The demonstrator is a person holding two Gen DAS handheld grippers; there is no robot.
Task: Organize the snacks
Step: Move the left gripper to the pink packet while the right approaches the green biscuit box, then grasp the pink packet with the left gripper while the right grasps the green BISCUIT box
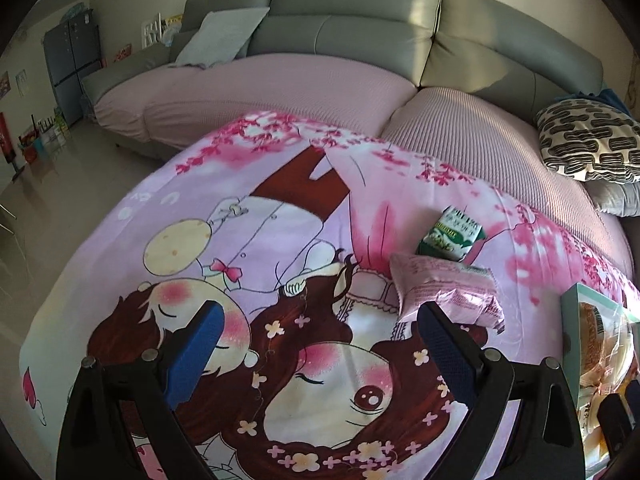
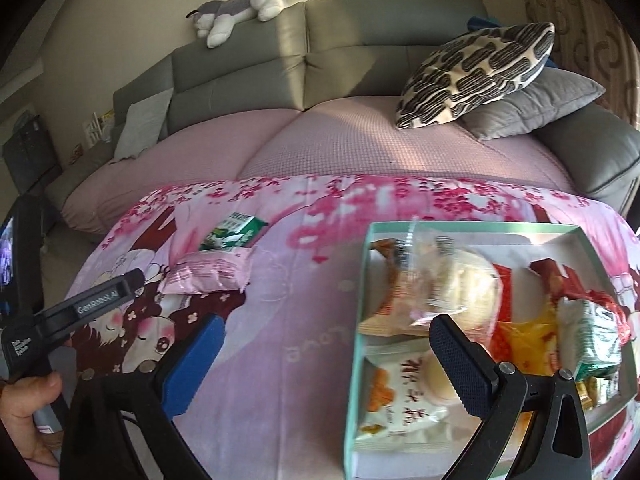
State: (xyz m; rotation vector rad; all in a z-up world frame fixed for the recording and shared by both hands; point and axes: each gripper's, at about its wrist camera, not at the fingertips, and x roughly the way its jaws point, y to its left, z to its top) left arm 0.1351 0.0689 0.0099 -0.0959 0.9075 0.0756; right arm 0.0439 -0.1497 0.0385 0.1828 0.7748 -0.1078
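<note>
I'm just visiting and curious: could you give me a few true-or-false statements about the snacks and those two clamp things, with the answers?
1. The pink snack packet lies inside the box. False: it lies on the cartoon cloth, outside the box.
2. The green and white carton lies just beyond the pink packet. True.
3. The left hand-held gripper grips a snack. False: it is open and empty.
4. The right hand-held gripper is open. True.
5. The box already holds several wrapped snacks. True.

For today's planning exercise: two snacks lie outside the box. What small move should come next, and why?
Probably ease the open left gripper forward onto the pink snack packet: it lies loose on the cloth just ahead, nearer than the green carton, while the box already holds the other snacks.
</note>
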